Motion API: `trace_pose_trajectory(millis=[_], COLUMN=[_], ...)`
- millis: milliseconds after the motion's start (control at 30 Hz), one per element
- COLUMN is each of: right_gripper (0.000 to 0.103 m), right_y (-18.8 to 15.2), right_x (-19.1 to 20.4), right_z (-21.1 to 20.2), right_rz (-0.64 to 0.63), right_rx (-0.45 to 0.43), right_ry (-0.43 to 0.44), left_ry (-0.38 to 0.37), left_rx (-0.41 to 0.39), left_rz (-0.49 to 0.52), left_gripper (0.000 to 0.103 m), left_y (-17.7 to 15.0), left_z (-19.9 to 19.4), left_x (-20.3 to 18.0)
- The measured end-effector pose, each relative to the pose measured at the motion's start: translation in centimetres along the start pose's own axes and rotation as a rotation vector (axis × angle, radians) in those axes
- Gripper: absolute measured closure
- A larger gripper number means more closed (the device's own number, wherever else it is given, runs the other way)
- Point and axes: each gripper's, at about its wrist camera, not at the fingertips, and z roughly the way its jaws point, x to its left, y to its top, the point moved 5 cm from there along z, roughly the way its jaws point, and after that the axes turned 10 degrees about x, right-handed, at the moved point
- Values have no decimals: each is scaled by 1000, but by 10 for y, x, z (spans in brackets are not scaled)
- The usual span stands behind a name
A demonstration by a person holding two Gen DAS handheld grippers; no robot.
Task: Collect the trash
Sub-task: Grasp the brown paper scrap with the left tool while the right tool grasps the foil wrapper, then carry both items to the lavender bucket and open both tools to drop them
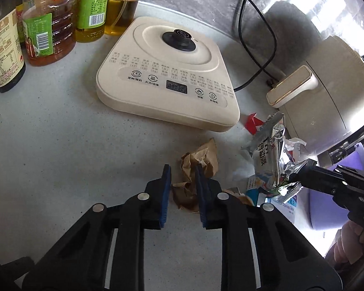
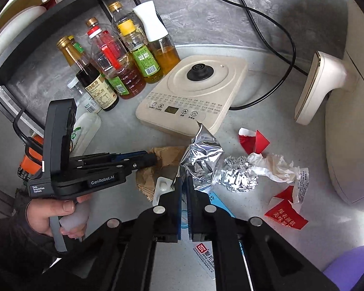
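Note:
A crumpled brown paper lies on the grey counter just ahead of my left gripper, which is open above its near part; the paper also shows in the right wrist view. My right gripper is shut on a silver foil snack wrapper and holds it upright; the wrapper shows in the left wrist view too. A foil ball, a white tissue and red paper scraps lie to the right.
A beige induction cooker sits behind the trash, its black cord trailing back. Oil and sauce bottles stand at far left. A white appliance stands at the right. A purple bin sits low right.

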Motion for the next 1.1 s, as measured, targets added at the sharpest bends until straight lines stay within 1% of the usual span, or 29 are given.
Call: trace_pose_trajectory(millis=[233,500,700,800,933,1100], right_gripper=[101,101,101,101,101,101], right_y=[-4,-17,-27,-33,-42,-59], right_x=[11,23,23,21,16,-2], right_z=[-31,-81,-117,-139,-173,-209], right_rz=[-16,-29,-19,-12,7,58], right_rx=[-70,-178,-250,-294,-354,-410], right_ry=[3,-3,-18,-37,-69,-111], left_ry=[27,22,19,1,-24,-60], left_rx=[-105,-209,-273,-304,-322,-322], left_rz=[36,77,105,119,151,204], left_gripper=[88,88,88,88,88,88], left_y=[2,-7,-11,-13,-14,-14], left_z=[-42,-96,-123,-135,-142,-142], left_x=[-14,-41,-63,-76,-96,-127])
